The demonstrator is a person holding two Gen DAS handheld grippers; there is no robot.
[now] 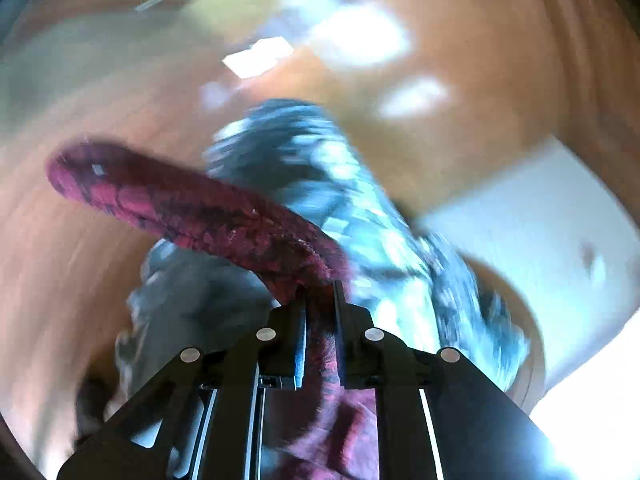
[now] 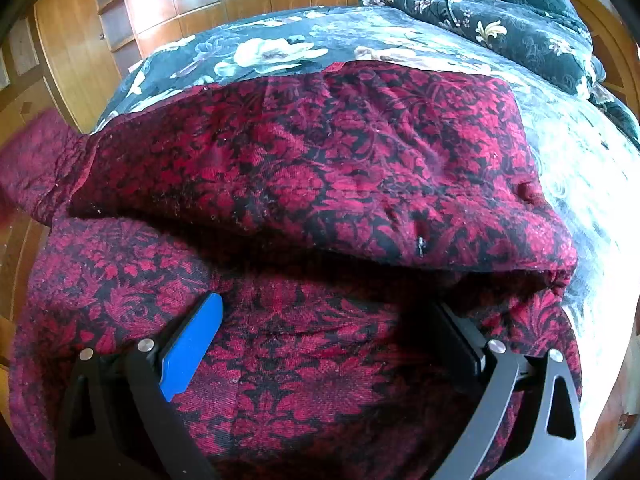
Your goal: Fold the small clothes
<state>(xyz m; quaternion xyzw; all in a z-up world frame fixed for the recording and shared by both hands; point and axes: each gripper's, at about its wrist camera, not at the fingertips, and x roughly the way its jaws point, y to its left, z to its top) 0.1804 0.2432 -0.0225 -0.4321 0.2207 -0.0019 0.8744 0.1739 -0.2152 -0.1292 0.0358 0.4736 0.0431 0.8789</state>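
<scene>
Already the red and black patterned cloth garment (image 2: 304, 168) lies on the flowered dark bedcover (image 2: 260, 52) with one fold laid over. The left gripper (image 1: 320, 300) is clenched on a strip of this garment, lifted off the bed, while the right gripper (image 2: 332, 320) hangs released above it. I judge that more folds remain.

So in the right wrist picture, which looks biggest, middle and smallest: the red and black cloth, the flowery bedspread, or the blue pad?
1. Red and black patterned cloth, though it lies nearest the camera.
2. Dark floral bedspread.
3. Blue rubber pad.
</scene>
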